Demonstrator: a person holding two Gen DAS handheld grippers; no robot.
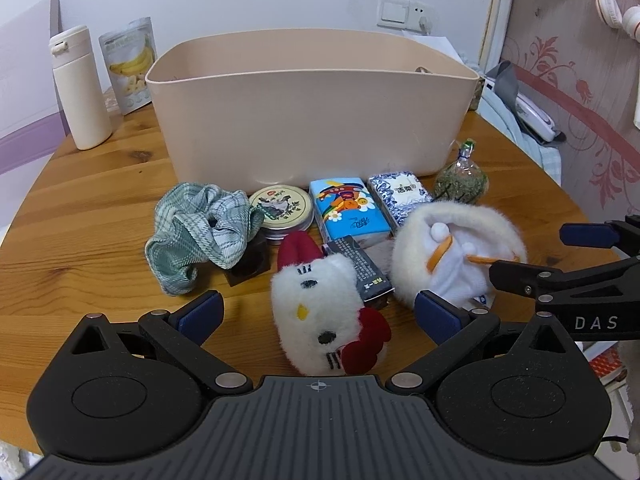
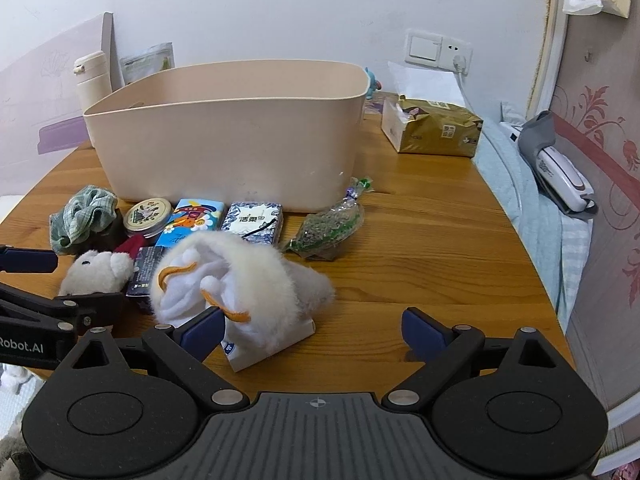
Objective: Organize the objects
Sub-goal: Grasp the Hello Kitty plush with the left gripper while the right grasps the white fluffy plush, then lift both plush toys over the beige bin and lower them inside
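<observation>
White wall and a flowered pink panel close off the corner where a round wooden desk (image 1: 100, 216) stands, with a big beige tub (image 1: 312, 120) set toward its far side.

Straight ahead of the left hand-held gripper (image 1: 318, 314), between its spread blue-padded fingers, lies a white plush cat with red bows (image 1: 320, 312); the fingers stand well apart and touch nothing. Just beyond the cat sits a dark printed box (image 1: 360, 268), and beyond that a row along the tub's front wall: a crumpled green checked cloth (image 1: 196, 228) to the far left, a round tin (image 1: 282, 208), a cartoon tissue pack (image 1: 346, 208), a blue-and-white tissue pack (image 1: 400, 196), and a clear bag of dried green herbs (image 1: 462, 184) to the right. A cream flask (image 1: 78, 88) and a banana snack pouch (image 1: 130, 64) stand far off to the left, beside the tub.

The right hand-held gripper (image 2: 312, 330) also hangs with its fingers wide apart, holding nothing. Its left finger (image 2: 202, 330) is right up against a fluffy white pouch with orange cords (image 2: 240, 280), which lies ahead and to its left on the desk; whether they touch I cannot tell. Far ahead to the right rests a gold tissue pack (image 2: 436, 128), near a bed edge in pale blue (image 2: 520, 192).
</observation>
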